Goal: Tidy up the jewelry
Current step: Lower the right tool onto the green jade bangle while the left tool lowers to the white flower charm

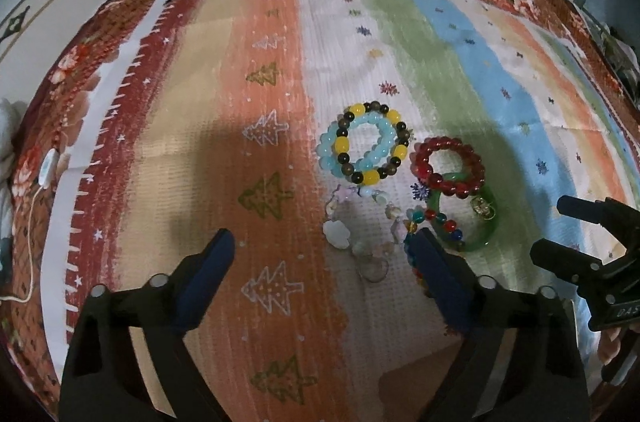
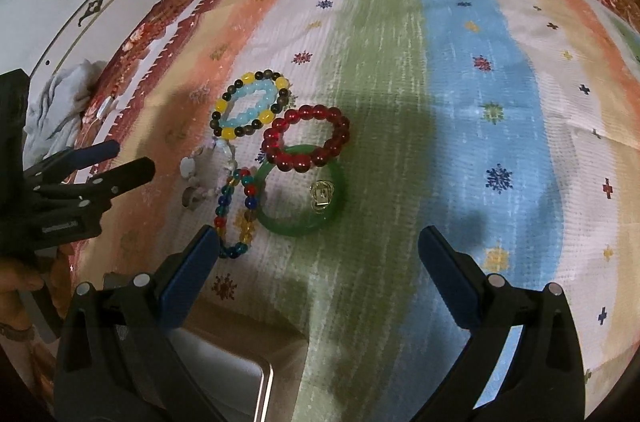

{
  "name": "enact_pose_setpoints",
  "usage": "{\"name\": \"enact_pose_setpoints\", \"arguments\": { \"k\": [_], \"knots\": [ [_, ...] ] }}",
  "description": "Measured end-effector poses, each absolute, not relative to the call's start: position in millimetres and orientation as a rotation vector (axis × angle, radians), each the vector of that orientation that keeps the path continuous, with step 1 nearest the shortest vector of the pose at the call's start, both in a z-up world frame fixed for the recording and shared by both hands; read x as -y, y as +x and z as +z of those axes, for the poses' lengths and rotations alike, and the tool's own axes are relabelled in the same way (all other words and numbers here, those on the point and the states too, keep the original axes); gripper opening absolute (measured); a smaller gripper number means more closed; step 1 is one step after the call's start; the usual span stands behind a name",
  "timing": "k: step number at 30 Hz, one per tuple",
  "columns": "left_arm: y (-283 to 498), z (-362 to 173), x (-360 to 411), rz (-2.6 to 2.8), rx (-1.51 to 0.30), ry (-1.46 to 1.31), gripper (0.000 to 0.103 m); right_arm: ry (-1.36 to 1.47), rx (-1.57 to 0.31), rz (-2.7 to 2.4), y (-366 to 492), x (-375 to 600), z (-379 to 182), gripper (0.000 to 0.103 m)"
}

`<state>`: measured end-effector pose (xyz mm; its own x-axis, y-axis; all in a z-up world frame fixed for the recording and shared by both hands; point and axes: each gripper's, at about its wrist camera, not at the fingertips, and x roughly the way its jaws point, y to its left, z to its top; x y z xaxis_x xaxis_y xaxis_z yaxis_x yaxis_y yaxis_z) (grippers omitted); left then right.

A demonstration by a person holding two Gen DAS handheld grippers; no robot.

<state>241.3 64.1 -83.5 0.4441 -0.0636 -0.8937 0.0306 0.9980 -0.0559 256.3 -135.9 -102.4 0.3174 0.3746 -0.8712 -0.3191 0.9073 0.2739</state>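
Both my left gripper (image 1: 324,248) and right gripper (image 2: 316,246) hang with jaws wide apart and empty, ready to pick. Nearest, beside a tray's (image 2: 264,382) corner, lies the multicoloured bead strand (image 2: 236,214). Beyond it, the green bangle (image 2: 300,226), red bracelet (image 2: 306,138) and blue-and-yellow bracelets (image 2: 250,104) overlap in a heap on the striped cloth (image 2: 460,62), probably waiting to be sorted.

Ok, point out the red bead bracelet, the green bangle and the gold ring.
red bead bracelet (image 2: 335,145): right wrist view, on its right-hand beads.
green bangle (image 2: 296,228): right wrist view, on its near rim.
gold ring (image 2: 322,197): right wrist view, on its face.
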Motion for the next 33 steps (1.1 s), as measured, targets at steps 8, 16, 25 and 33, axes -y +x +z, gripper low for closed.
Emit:
{"name": "enact_pose_setpoints", "arguments": {
  "k": [8,16,25,33],
  "knots": [
    [262,-105,-71,-0.095,-1.200,-0.093,0.058,0.085,-1.235,0.465,274,131,-118,0.087],
    [274,-121,-64,-0.135,-1.248,-0.062,0.047,0.066,-1.274,0.447,286,126,-130,0.080],
    [279,-132,-58,-0.135,-1.271,-0.009,0.042,0.036,-1.302,0.430,290,120,-141,0.074],
    [280,-136,-57,-0.110,-1.256,0.063,0.023,-0.007,-1.310,0.397,291,118,-143,0.051]
  ]
}}
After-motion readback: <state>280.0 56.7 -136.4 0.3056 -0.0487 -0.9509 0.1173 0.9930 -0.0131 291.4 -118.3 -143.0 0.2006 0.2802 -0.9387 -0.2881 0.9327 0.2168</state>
